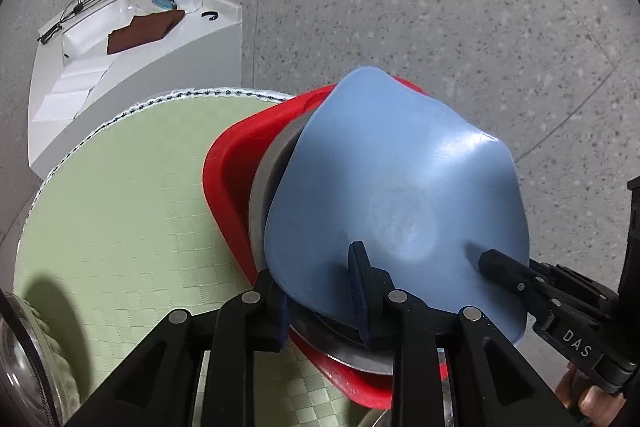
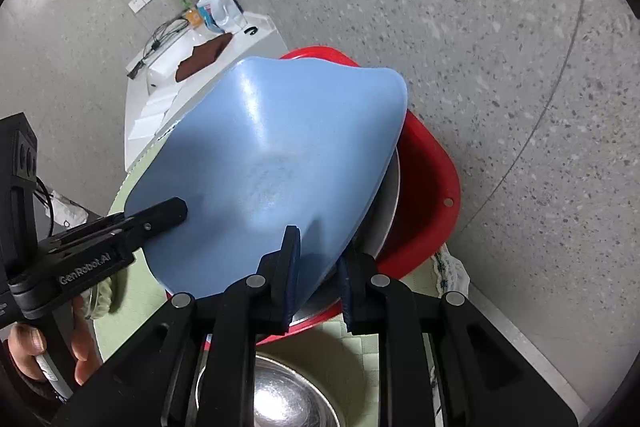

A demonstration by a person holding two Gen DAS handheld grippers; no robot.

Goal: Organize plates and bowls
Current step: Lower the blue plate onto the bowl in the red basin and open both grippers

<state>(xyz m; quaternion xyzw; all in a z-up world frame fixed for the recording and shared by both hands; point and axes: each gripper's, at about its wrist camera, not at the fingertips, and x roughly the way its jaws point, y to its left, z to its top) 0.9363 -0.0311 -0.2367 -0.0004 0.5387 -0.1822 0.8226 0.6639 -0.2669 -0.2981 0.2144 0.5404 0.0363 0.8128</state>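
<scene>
A blue bowl (image 1: 400, 187) (image 2: 280, 147) with rounded corners hangs tilted over a red basin (image 1: 228, 171) (image 2: 432, 179). A metal dish (image 1: 262, 187) (image 2: 390, 203) lies in the basin, mostly hidden under the bowl. My left gripper (image 1: 320, 303) is shut on the bowl's near rim, one finger on its face and the other at its edge. My right gripper (image 2: 318, 275) pinches the opposite rim the same way. Each view shows the other gripper's upper finger (image 1: 496, 263) (image 2: 168, 211) lying on the blue surface. A hand (image 2: 28, 347) holds the left handle.
The basin sits at the edge of a round table with a green checked cloth (image 1: 120, 207). A steel bowl (image 2: 280, 399) lies near the front, a glass dish (image 1: 24, 367) at the far left. A white counter (image 1: 140, 67) with clutter stands behind, on a speckled floor (image 1: 440, 7).
</scene>
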